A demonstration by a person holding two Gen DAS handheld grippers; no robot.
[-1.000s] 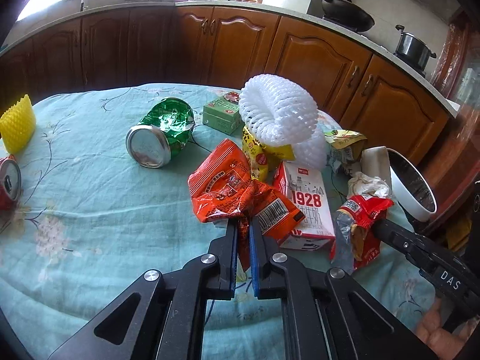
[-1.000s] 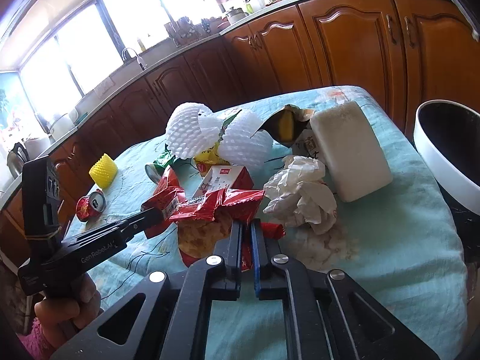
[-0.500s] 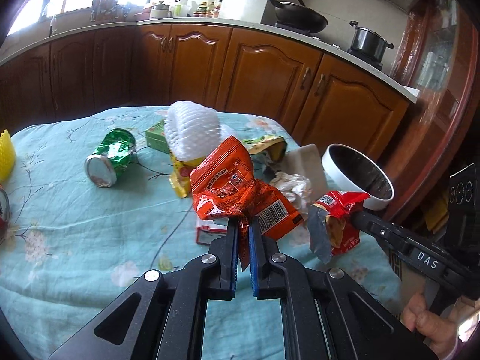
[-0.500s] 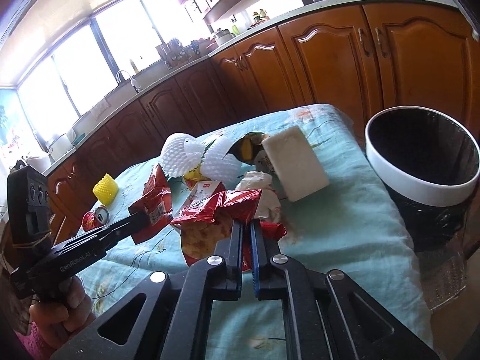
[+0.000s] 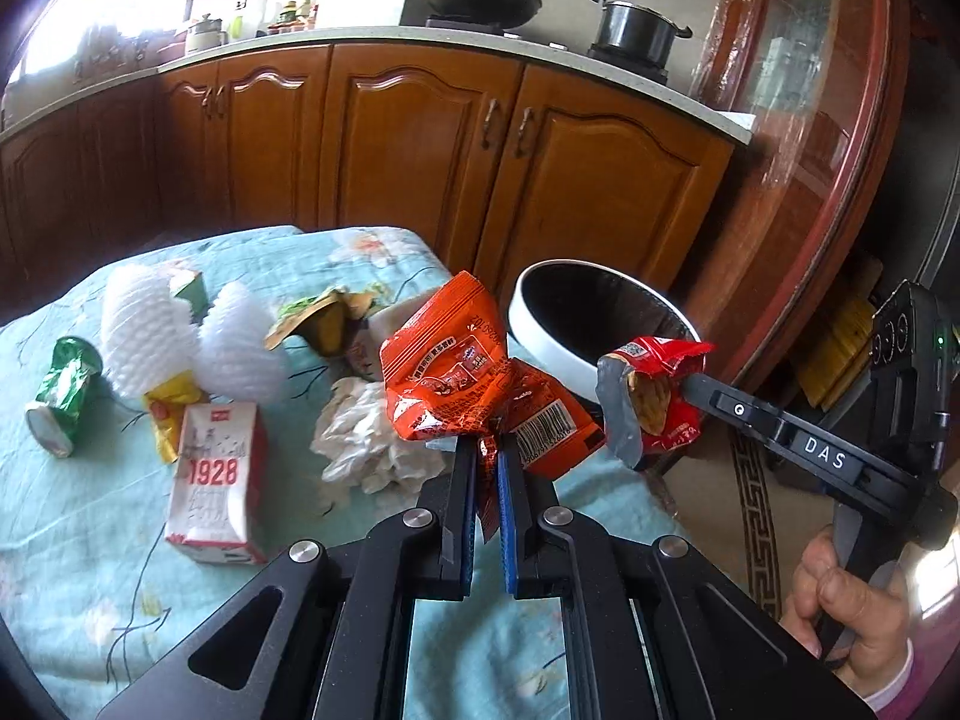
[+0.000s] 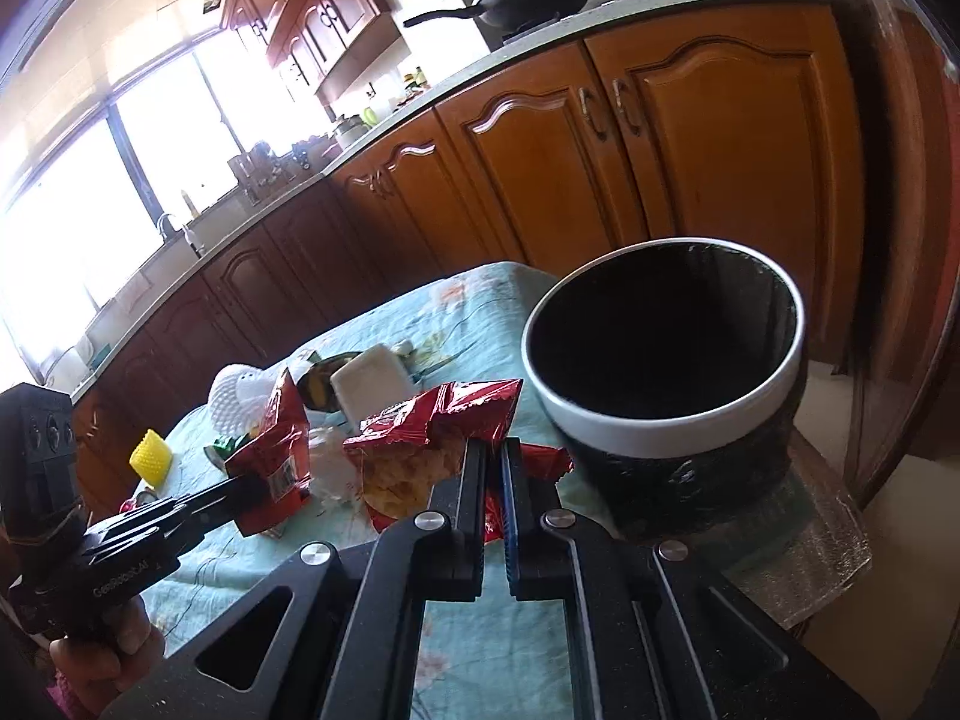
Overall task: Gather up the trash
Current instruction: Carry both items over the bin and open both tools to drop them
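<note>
My left tool (image 5: 487, 450) is clamped on an orange snack bag (image 5: 474, 378), my right tool (image 6: 493, 456) on a red snack bag (image 6: 444, 420), both lifted off the surface (image 5: 90, 540) near the bin (image 6: 663, 414). I should carry each bag fully over the rim before letting go, one at a time, so neither catches the edge.

**Count of things on and beside the bench**

Two hand-held grippers, left (image 5: 487, 462) and right (image 6: 495, 456); two snack packets, an orange one (image 5: 456, 384) and a red one (image 5: 651, 387); two white foam fruit nets (image 5: 144, 330); one milk carton (image 5: 216, 480); one crushed green can (image 5: 63, 393); one crumpled tissue (image 5: 366, 438); one yellow foam net (image 6: 151, 457); one white-rimmed bin (image 6: 666, 408).
</note>
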